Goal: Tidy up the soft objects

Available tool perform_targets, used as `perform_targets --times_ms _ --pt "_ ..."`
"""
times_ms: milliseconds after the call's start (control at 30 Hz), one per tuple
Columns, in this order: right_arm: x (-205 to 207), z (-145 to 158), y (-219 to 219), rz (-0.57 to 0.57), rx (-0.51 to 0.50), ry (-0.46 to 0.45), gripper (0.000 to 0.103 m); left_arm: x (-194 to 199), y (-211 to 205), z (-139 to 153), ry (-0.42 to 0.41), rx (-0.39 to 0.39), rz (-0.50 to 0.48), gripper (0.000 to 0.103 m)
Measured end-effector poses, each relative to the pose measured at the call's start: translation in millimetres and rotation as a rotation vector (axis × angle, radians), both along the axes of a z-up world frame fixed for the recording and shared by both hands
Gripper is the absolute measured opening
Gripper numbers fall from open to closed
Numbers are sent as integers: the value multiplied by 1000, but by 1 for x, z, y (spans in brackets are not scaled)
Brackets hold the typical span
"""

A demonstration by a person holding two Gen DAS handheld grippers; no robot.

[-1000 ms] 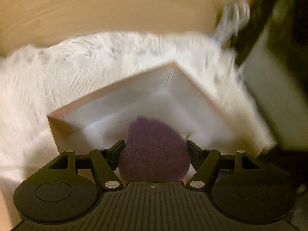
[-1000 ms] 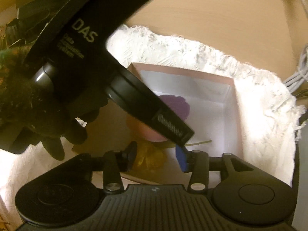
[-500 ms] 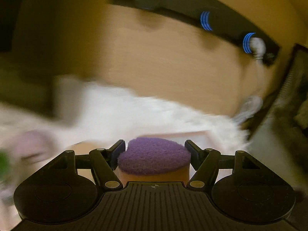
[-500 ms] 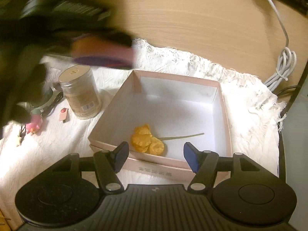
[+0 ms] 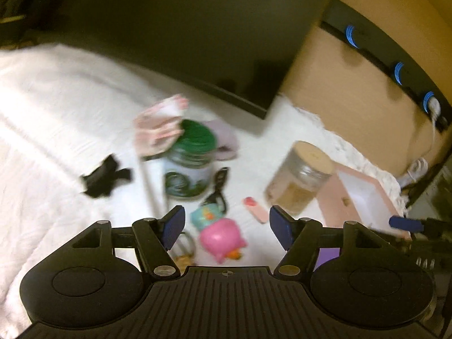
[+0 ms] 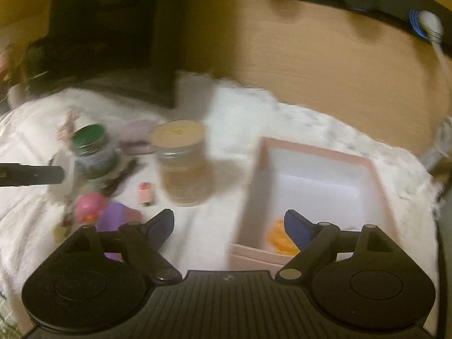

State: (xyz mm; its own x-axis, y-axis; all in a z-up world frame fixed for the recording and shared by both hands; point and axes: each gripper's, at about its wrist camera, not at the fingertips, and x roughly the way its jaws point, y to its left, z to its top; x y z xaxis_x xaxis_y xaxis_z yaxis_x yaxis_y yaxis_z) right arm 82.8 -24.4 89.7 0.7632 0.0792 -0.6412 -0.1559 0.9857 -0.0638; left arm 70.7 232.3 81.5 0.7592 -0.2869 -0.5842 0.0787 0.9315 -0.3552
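My left gripper (image 5: 227, 227) is open over the white cloth, with a pink toy (image 5: 221, 240) lying below the gap, untouched. A purple-topped sponge (image 5: 327, 255) peeks out behind its right finger and lies on the cloth (image 6: 118, 217) in the right wrist view. My right gripper (image 6: 228, 226) hovers at the near left corner of the pink box (image 6: 316, 152). Its jaws are opening with nothing between them. A yellow fabric flower (image 6: 279, 237) lies inside the box, partly hidden by the right finger. Both views are blurred.
A cork-lidded jar (image 6: 180, 163) and a green-lidded jar (image 6: 93, 152) stand left of the box. A black cloth (image 5: 104, 176), a pink cloth (image 5: 161, 130), a small pink piece (image 5: 255, 209) and a black strap lie around. A dark screen (image 5: 183, 28) stands behind.
My left gripper swung left away from the box and let go of the purple sponge. My right gripper released the yellow flower into the box, opened wider and shifted left.
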Motion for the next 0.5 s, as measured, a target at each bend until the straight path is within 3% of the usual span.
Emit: perform_targets --times_ms 67,233,500 --pt "0 -3 16 45 -30 10 86 1 15 -3 14 -31 25 71" --pt "4 -19 43 151 31 113 86 -1 25 -11 70 2 13 71" --pt "30 -52 69 106 -1 138 86 -9 11 -18 111 85 -98 71"
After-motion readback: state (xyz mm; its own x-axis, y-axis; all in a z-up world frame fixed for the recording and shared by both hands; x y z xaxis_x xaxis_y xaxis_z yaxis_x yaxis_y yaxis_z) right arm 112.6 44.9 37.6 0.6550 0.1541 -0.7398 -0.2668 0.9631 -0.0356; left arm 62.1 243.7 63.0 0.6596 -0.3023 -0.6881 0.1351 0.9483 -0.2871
